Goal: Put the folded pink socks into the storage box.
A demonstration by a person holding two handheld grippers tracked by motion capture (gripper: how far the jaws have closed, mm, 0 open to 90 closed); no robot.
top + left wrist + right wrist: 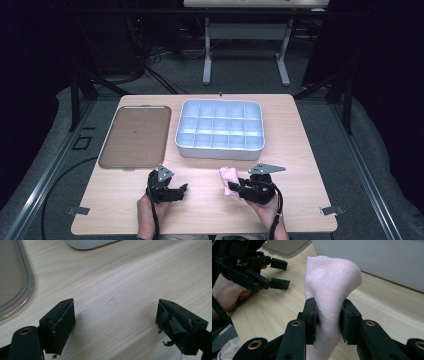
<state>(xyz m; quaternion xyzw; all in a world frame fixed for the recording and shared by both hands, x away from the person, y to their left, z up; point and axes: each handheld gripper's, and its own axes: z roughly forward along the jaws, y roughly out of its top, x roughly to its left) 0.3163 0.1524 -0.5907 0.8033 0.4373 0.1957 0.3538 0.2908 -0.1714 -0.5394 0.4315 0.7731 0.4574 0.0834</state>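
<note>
A pale pink sock [332, 282] is pinched between the jaws of my right gripper [328, 317], which is shut on it and holds it bunched just above the wooden table. From above, the sock [228, 178] shows at the tip of the right gripper [235, 188], in front of the white divided tray [220, 150]. My left gripper [112, 322] rests low over bare wood with its jaws wide apart and nothing between them. The high view has the left gripper [181, 190] at the table's front left, and it also appears in the right gripper view [277, 273], open.
A brown flat tray [135, 136] with a clear rim lies at the left of the table. The white tray has several small compartments. Clamps sit at the table's front corners. A table frame stands on the floor beyond the far edge.
</note>
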